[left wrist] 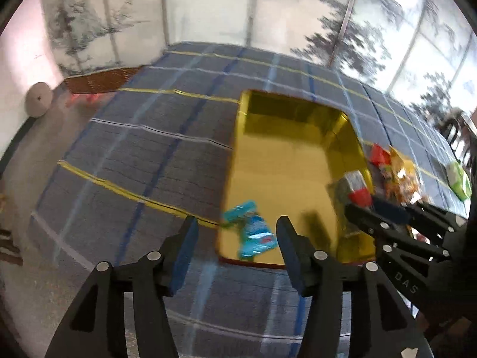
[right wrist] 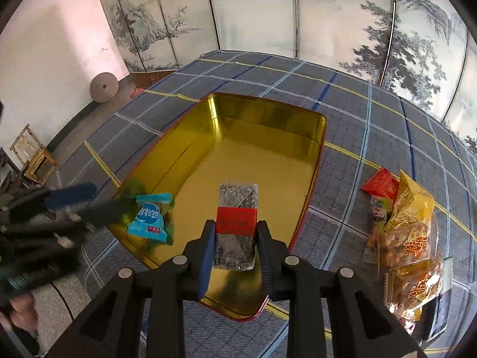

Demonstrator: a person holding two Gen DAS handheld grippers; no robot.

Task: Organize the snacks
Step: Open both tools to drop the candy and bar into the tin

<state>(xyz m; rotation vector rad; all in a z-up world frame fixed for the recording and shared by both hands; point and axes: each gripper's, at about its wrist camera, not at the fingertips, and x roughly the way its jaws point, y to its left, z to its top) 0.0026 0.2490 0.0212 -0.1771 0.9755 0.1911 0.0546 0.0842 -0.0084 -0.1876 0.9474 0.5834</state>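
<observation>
Holding the grey seed packet (right wrist: 237, 226) over the near end of the gold tin (right wrist: 268, 113), the right gripper (right wrist: 235, 235) is the arm nearer the drop. Packet's long axis runs straight ahead along the fingers, roughly in line with the tin's length; its red label band sits at the fingertips, clear end back between the pads. Jaws narrow, clamped on both long edges. Judgement: release point lies directly below and slightly forward, so the coming move needs little more than a lowering and a release.

Left gripper (left wrist: 237, 232) is part open with nothing between its pads; the blue snack packet (left wrist: 253, 232) lies below it at the tin's near left corner, looks free of the fingers, though blur makes contact hard to rule out.

Remaining snacks: red packet (right wrist: 381, 186) and yellow bags (right wrist: 411, 232) piled on the plaid cloth (right wrist: 357, 107), right of the tin, closer to the right hand.
</observation>
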